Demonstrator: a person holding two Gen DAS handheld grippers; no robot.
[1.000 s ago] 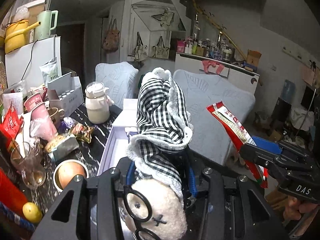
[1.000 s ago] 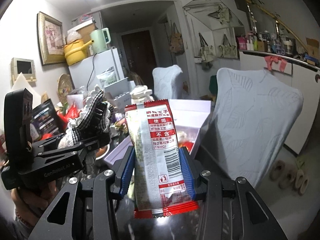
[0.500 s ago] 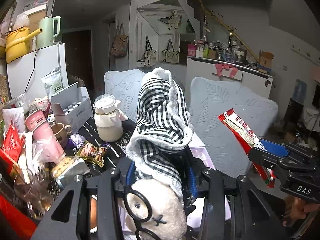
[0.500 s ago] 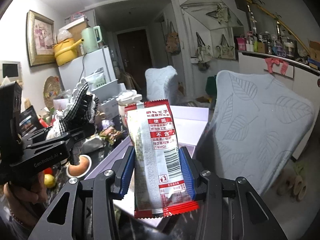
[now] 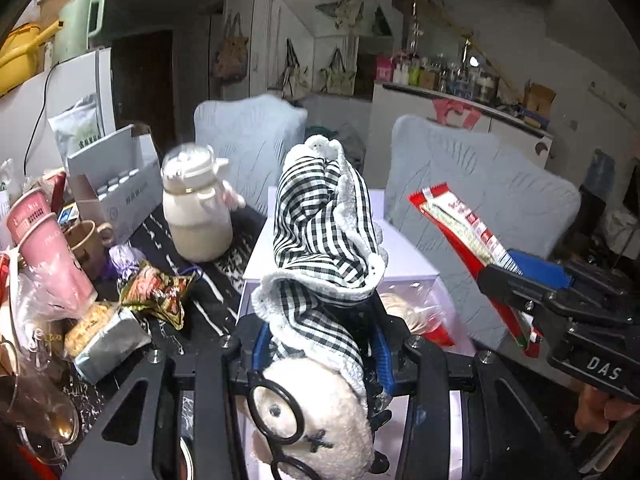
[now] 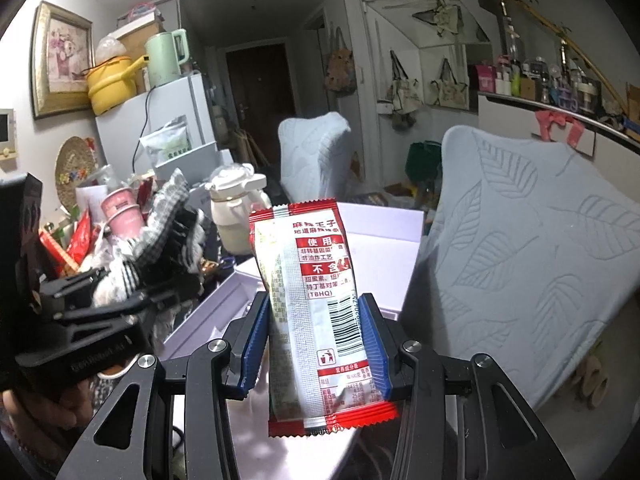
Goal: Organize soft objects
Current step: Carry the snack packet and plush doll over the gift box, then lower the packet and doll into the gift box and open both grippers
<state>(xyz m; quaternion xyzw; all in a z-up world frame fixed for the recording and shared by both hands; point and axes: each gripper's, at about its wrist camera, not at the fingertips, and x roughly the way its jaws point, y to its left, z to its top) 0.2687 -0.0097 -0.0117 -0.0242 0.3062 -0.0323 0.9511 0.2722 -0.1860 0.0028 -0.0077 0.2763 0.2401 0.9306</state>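
Note:
My left gripper (image 5: 320, 344) is shut on a plush toy (image 5: 324, 248) with a black-and-white checked dress, cream head and black glasses, held above the pale lilac box (image 5: 316, 256). It shows blurred in the right wrist view (image 6: 160, 240). My right gripper (image 6: 316, 336) is shut on a red-and-white snack packet (image 6: 316, 304), held upright over the same box (image 6: 384, 256). That packet (image 5: 464, 236) and gripper show at the right of the left wrist view. The box holds a bagged item (image 5: 412, 312).
A black table (image 5: 208, 296) carries a cream kettle (image 5: 196, 208), pink cup (image 5: 48, 248), snack wrappers (image 5: 156, 292), a white carton (image 5: 116, 184) and glassware. Two pale blue covered chairs (image 6: 528, 240) stand beyond the box. A fridge (image 6: 160, 128) is at the left.
Both grippers, still holding their items, have shifted relative to the table; the lilac box now lies directly below the plush toy and the kettle appears nearer.

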